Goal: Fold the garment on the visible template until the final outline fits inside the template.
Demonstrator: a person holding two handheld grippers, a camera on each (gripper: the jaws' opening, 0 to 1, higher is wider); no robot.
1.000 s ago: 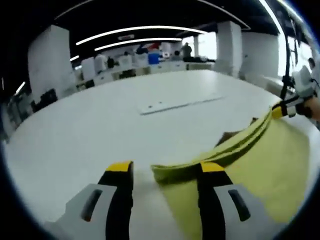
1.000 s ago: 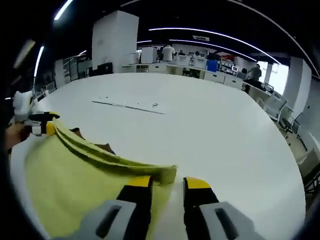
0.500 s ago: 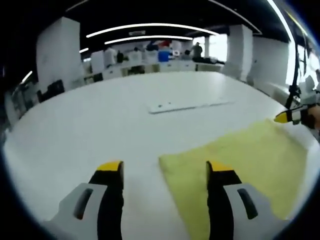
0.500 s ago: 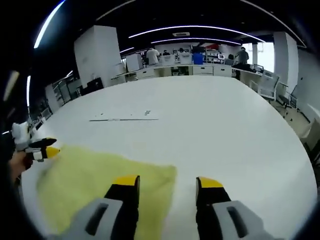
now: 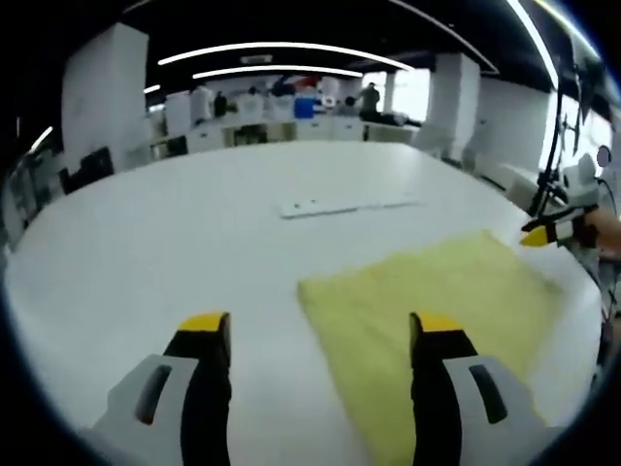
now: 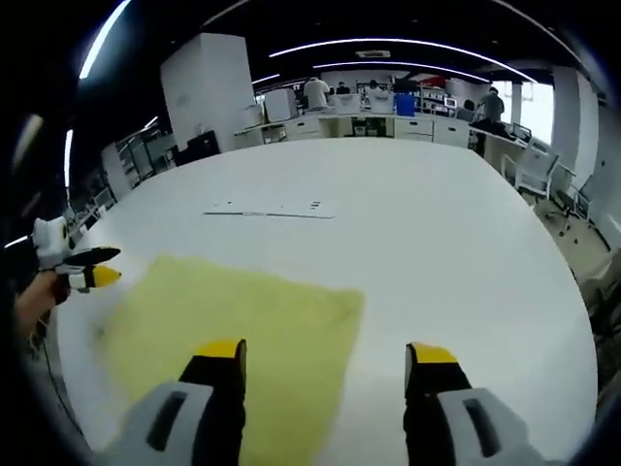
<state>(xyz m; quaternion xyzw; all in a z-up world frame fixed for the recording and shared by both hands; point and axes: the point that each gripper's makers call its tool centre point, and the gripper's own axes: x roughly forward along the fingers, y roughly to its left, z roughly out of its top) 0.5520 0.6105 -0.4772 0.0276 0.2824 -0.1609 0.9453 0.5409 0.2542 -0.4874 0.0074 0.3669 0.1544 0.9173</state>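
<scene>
The left gripper (image 5: 320,335) is hovering with its yellow-tipped jaws spread wide and nothing between them, one jaw over bare table and the other over the near edge of the garment (image 5: 437,301); in the right gripper view it is showing small at the far corner of the cloth as the other gripper (image 6: 92,272). The right gripper (image 6: 325,364) is likewise gaping wide and carrying nothing, its jaws straddling the cloth's corner, and it is appearing at the edge of the left gripper view as well (image 5: 548,231). Both seem to be parked just off opposite ends of the cloth, probably so the fabric is lying free and flat. The garment is resting as a smooth yellow-green rectangle on the white table (image 5: 146,243), looking like a finished fold, judging from its even outline. No template outline is readable around it, so whether it is fitting inside cannot be told. Farther out, a thin white strip (image 5: 349,205) is lying on the table well apart from the cloth, and people are standing at benches (image 6: 388,124) in the background.
</scene>
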